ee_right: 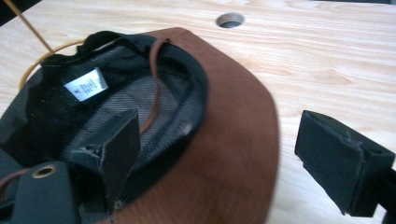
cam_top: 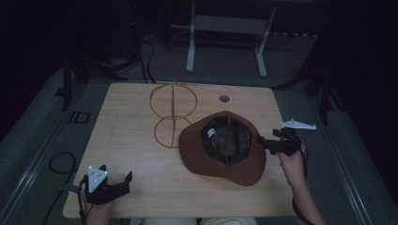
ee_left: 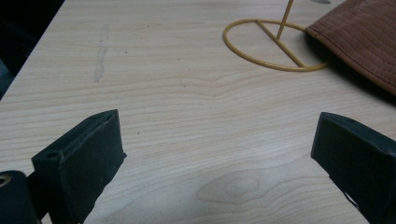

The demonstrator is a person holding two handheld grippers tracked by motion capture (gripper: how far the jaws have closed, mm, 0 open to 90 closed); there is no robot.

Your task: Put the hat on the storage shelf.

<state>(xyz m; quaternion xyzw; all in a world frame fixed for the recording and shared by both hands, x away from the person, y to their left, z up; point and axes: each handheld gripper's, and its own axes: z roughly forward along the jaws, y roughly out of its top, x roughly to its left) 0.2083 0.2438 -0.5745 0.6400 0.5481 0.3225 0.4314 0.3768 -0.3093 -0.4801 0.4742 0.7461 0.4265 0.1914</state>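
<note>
Open-jawed, the left hand-held gripper (cam_top: 119,180) is hovering over the light wooden table (cam_top: 136,154); the right hand-held gripper (ee_right: 215,154) is straddling, unclamped, the upturned brown brimmed fabric hat's (ee_right: 233,154) rim, its white label (ee_right: 85,85) showing inside.

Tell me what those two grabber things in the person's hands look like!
Both are black. The left gripper has two chunky, blocky jaws and a grey three-cornered plate with white dots on top. The right gripper carries a plain pale grey plate and a dark cable trailing past the wrist. No sleeves show.

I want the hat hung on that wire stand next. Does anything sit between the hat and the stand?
Nothing visible does. The hat lies upside down beside the wire stand, its brim overlapping the stand's base ring.
</note>
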